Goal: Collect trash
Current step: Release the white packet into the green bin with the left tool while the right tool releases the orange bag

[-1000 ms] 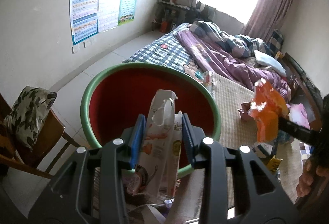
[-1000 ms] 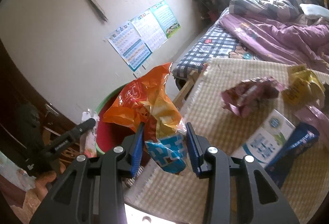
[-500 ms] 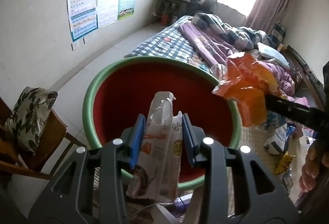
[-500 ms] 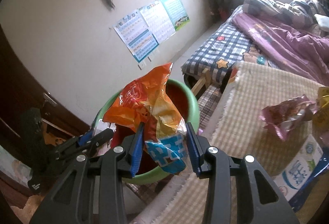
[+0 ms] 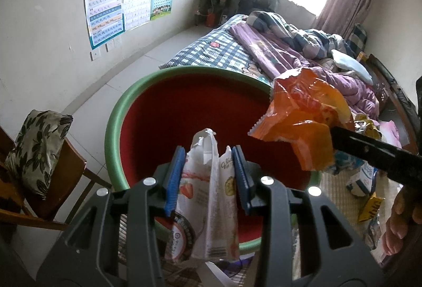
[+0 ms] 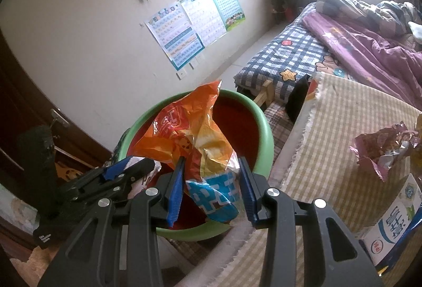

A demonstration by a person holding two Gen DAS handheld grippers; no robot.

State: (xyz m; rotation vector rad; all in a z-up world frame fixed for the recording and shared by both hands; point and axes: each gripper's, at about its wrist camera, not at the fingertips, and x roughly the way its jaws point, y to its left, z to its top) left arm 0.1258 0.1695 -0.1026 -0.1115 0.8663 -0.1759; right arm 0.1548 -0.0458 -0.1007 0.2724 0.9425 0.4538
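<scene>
A round basin (image 5: pixel 116 113) with a green rim and red inside stands in front of both grippers; it also shows in the right wrist view (image 6: pixel 266 128). My left gripper (image 5: pixel 208 176) is shut on white snack wrappers (image 5: pixel 208 197) and holds them over the basin's near rim. My right gripper (image 6: pixel 211 189) is shut on an orange and blue snack bag (image 6: pixel 195 139) and holds it above the basin; the bag also shows in the left wrist view (image 5: pixel 303 118). The basin's red inside shows no trash.
A woven mat (image 6: pixel 343 123) to the right carries a crumpled pink wrapper (image 6: pixel 379 149), a white and blue carton (image 6: pixel 395 218) and other wrappers (image 5: pixel 369 205). A bed (image 5: pixel 263 54) lies behind. A wooden chair with a leaf-print cushion (image 5: pixel 37 147) stands left.
My right gripper has carried the orange bag left from over the mat to above the basin. My left gripper has moved closer over the basin with its wrappers.
</scene>
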